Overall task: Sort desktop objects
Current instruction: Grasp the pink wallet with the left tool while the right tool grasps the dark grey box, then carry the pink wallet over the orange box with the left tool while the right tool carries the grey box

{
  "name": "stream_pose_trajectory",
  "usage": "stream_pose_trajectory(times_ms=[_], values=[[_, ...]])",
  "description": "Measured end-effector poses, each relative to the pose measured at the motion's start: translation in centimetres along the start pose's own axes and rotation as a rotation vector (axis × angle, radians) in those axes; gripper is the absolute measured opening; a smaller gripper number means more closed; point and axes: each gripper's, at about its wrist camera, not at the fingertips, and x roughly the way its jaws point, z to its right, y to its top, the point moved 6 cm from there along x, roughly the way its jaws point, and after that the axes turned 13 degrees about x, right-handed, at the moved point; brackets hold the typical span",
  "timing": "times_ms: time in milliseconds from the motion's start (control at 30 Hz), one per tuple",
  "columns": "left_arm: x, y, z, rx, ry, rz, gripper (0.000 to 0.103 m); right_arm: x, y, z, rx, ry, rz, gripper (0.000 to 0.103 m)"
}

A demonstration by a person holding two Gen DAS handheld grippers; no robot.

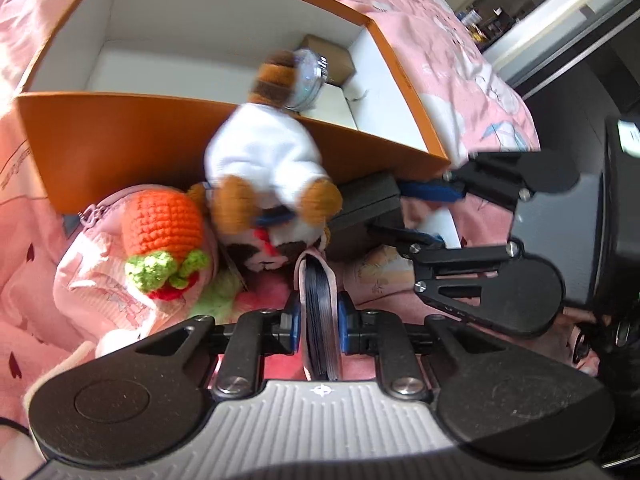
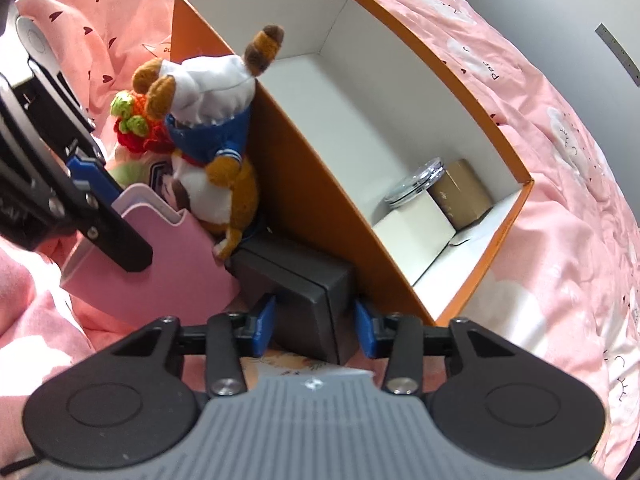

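Note:
My left gripper (image 1: 320,320) is shut on a thin pink notebook (image 1: 318,304) held edge-on; in the right wrist view it (image 2: 108,216) clamps the same pink notebook (image 2: 168,272) at the left. My right gripper (image 2: 316,330) has its blue pads against both sides of a black box (image 2: 304,292) that lies at the foot of the orange box (image 2: 304,184). In the left wrist view the right gripper (image 1: 400,212) reaches in from the right to the black box (image 1: 360,208).
The orange box (image 1: 120,140) has a white inside holding a round clear tin (image 2: 416,178), a brown carton (image 2: 460,192) and a white carton (image 2: 416,228). A plush toy (image 1: 264,160) leans upside down against its wall, beside a crocheted carrot (image 1: 164,232) on a pink pouch (image 1: 92,276). Pink bedding lies all around.

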Motion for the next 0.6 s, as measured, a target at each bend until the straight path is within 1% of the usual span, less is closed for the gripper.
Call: stream_pose_trajectory(times_ms=[33,67,133,167,200,233,300,433,500,533,567,600], values=[[-0.3,-0.1,-0.2,-0.011,0.002,0.003,0.019,-0.3,0.1,-0.3,-0.006,0.002,0.007,0.028],[-0.5,-0.2,-0.4,-0.019,0.003,0.006,0.019,-0.6,0.2,-0.5,-0.011,0.007,0.015,0.023],[-1.0,-0.4,-0.6,-0.033,0.005,0.014,0.019,-1.0,0.4,-1.1,-0.019,0.023,0.023,0.019],[-1.2,-0.4,-0.7,-0.038,0.009,0.019,0.019,-1.2,0.4,-1.4,-0.023,0.034,0.025,0.007],[-1.5,-0.5,-0.8,-0.044,0.015,0.026,0.019,-1.3,0.5,-1.7,-0.024,0.053,0.024,0.001],[-1.7,-0.5,-1.0,-0.049,0.021,0.031,0.019,-1.4,0.5,-2.1,-0.024,0.076,0.021,0.001],[-2.0,-0.4,-1.3,-0.062,0.027,0.043,0.019,-1.4,0.5,-3.1,-0.043,0.098,0.016,0.002],[-1.8,-0.4,-1.7,-0.079,0.022,0.039,0.019,-1.6,0.7,-3.1,-0.069,0.086,0.022,0.006],[-1.7,-0.4,-1.8,-0.081,0.019,0.037,0.019,-1.8,0.9,-2.4,-0.077,0.066,0.023,0.018],[-1.9,-0.5,-1.9,-0.083,0.018,0.037,0.019,-1.8,1.0,-2.0,-0.083,0.052,0.020,0.032],[-1.8,-0.4,-1.9,-0.084,0.019,0.037,0.019,-1.8,1.0,-1.6,-0.094,0.040,0.016,0.037],[-1.8,-0.3,-1.9,-0.085,0.018,0.037,0.019,-1.7,1.0,-1.2,-0.106,0.032,0.010,0.037]])
